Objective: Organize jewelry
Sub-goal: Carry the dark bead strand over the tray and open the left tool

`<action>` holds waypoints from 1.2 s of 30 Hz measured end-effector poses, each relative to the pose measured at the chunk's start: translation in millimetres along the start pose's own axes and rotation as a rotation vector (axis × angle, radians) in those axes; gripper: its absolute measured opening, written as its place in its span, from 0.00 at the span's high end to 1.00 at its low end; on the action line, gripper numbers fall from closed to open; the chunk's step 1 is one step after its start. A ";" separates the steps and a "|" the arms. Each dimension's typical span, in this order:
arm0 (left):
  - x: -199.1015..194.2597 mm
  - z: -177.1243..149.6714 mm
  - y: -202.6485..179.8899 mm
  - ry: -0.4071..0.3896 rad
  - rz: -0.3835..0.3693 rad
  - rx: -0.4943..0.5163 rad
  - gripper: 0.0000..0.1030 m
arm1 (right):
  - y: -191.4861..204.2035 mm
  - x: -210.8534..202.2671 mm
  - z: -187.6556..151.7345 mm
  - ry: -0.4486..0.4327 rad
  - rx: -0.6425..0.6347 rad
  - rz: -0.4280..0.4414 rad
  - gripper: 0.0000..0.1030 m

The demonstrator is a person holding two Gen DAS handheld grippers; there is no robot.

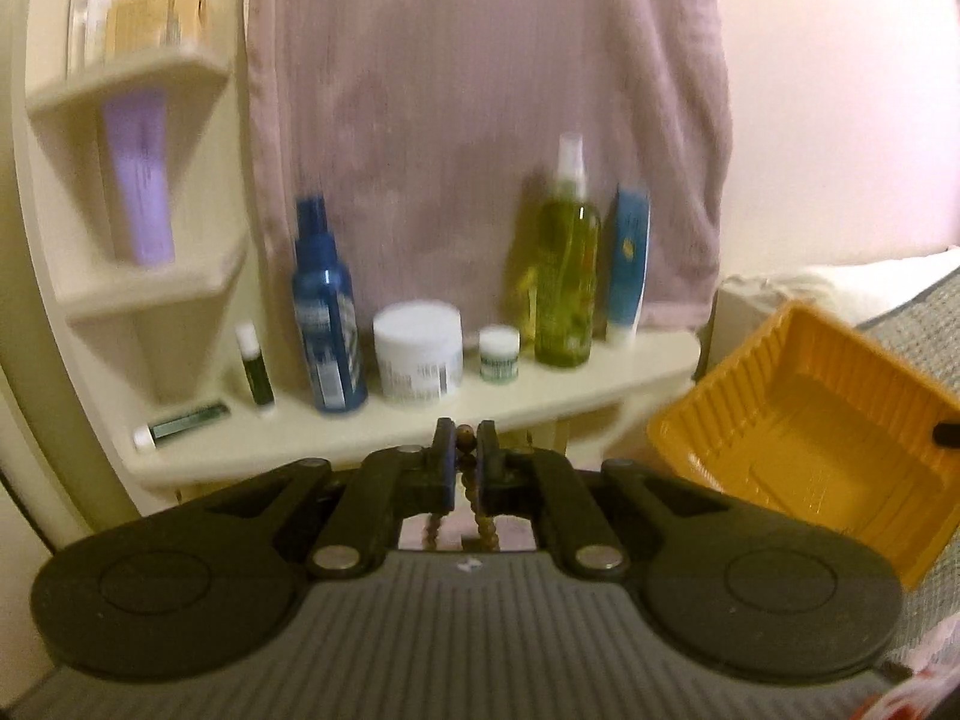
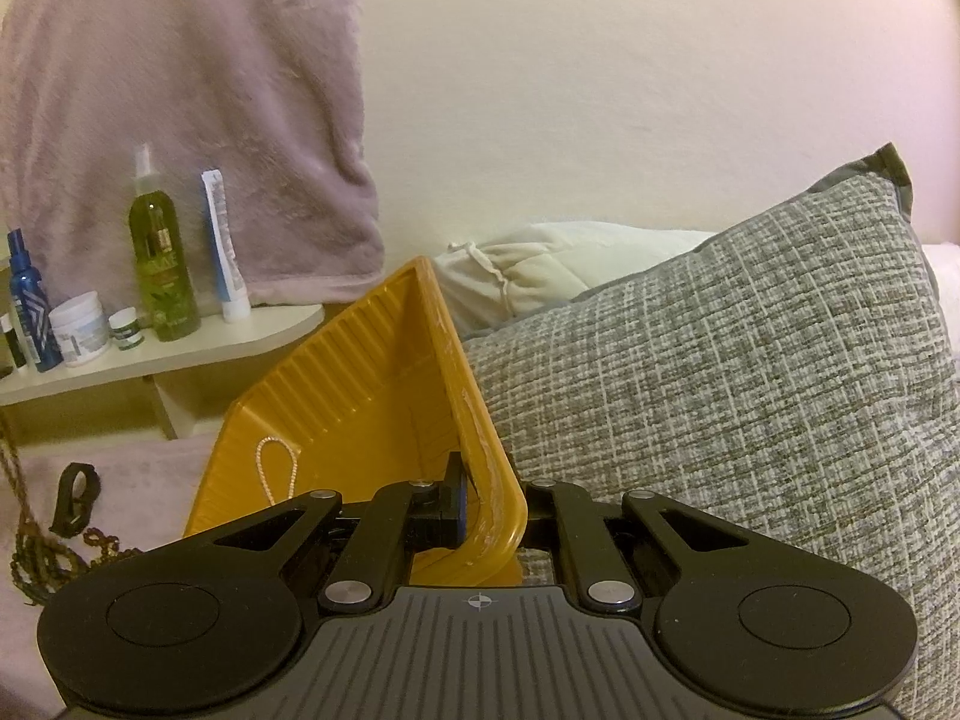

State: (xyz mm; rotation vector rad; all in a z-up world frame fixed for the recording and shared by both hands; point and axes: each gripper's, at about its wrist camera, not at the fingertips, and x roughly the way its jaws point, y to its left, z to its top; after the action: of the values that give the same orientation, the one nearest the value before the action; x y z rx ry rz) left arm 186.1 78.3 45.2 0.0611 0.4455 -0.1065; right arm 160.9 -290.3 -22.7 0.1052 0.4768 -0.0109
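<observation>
My left gripper is shut on a brown bead necklace; two strands of it hang down between the fingers. In the right wrist view the same necklace trails up from a heap on the pink cloth at the far left. My right gripper is shut on the rim of a yellow ribbed tray and holds it tilted. One finger is inside the tray; the other is hidden behind the rim. A thin pale chain lies looped in the tray. The tray is to the right of my left gripper.
A cream shelf carries several bottles and jars, among them a blue bottle and a green spray bottle. A mauve towel hangs behind. A grey woven pillow is right of the tray. A black band lies on the pink cloth.
</observation>
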 end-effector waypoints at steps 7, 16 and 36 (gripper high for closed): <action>-14.7 33.3 -3.4 -0.077 -0.024 0.022 0.95 | 1.8 -0.7 1.7 -0.005 -0.004 0.005 0.91; -19.7 63.8 -26.7 -0.134 -0.081 0.069 0.95 | 2.6 -0.4 1.8 -0.007 -0.003 0.007 0.91; 19.9 81.6 -156.5 -0.065 -0.392 0.179 0.95 | 3.6 -2.9 2.7 -0.009 0.007 0.018 0.91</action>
State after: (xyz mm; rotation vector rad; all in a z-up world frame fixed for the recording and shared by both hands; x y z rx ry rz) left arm 220.6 -85.4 104.5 0.1451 0.3781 -0.5322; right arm 159.6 -287.0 -18.7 0.1165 0.4666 0.0045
